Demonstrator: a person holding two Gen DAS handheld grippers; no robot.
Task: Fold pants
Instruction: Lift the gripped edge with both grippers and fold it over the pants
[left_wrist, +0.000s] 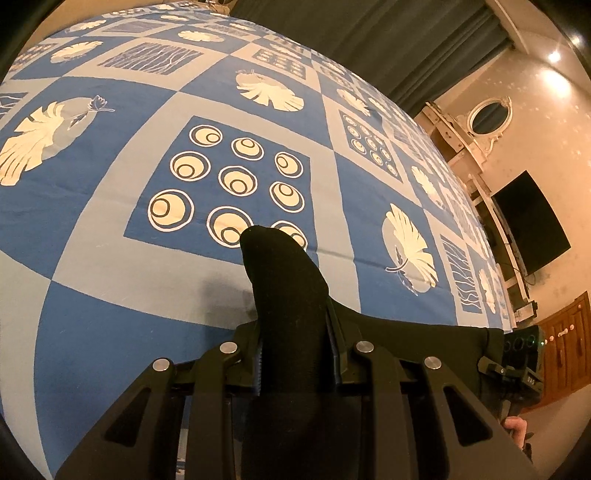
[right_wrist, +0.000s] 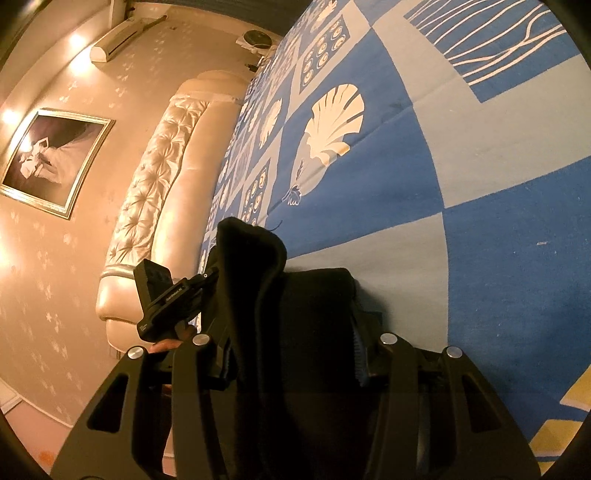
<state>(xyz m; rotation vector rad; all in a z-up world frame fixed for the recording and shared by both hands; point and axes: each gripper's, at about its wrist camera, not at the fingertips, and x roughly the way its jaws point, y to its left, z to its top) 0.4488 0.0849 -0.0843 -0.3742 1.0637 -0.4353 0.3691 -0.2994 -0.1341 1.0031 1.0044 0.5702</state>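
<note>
The black pants (left_wrist: 284, 288) are pinched in my left gripper (left_wrist: 295, 354), with a fold of cloth sticking up past the fingers above the blue patterned bedspread (left_wrist: 110, 229). The cloth stretches right toward the other gripper (left_wrist: 524, 365). In the right wrist view my right gripper (right_wrist: 295, 354) is shut on the black pants (right_wrist: 255, 266), a thick bunch poking out between the fingers. The left gripper (right_wrist: 166, 302) shows to the left, close by. Both grippers hold the pants lifted over the bed (right_wrist: 480, 184).
A tufted cream headboard (right_wrist: 159, 177) borders the bed. A framed picture (right_wrist: 51, 162) hangs on the wall. A dark TV (left_wrist: 532, 221), an oval mirror (left_wrist: 489, 116) and a wooden cabinet (left_wrist: 565, 354) stand beyond the bed's edge. Dark curtains (left_wrist: 388, 48) hang behind.
</note>
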